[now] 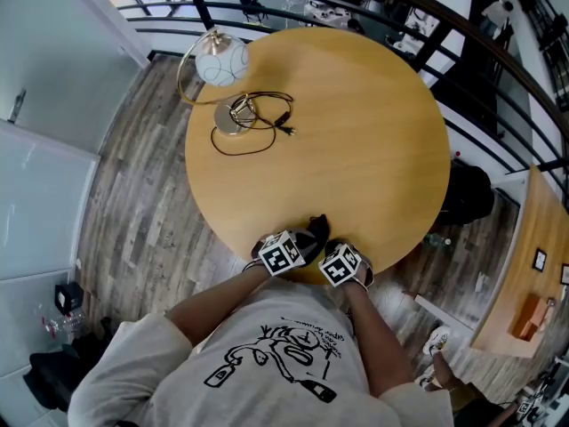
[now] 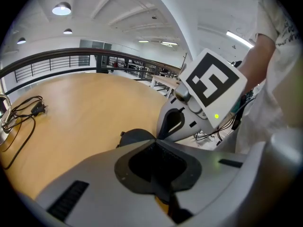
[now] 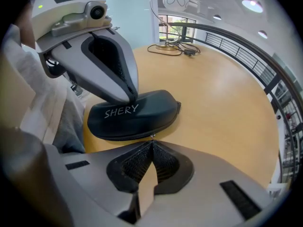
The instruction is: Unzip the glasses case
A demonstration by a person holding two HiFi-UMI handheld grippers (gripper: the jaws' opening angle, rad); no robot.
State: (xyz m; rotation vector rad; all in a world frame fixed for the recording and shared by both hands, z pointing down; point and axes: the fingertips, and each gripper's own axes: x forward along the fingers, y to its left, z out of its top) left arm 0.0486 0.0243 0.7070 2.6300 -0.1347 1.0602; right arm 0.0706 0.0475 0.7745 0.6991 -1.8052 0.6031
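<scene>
wooden table (image 1: 356, 132): left fingers (image 2: 94, 178) pinch the glasses case (image 3: 137, 117), right fingers (image 3: 208, 188) clamp its zipper pull (image 3: 151, 135).

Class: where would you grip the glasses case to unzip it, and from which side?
Pinch the metal zipper pull on the front seam of the glasses case, coming from the near edge of the table: the pull sticks out that way.

Head view overhead, gripper views near table (image 1: 356, 132)

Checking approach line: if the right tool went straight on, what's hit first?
The black oval glasses case lettered SHERY, directly ahead. The right tool, shut, sits at its zip seam, apparently pinching a tiny silver zip pull.
</scene>
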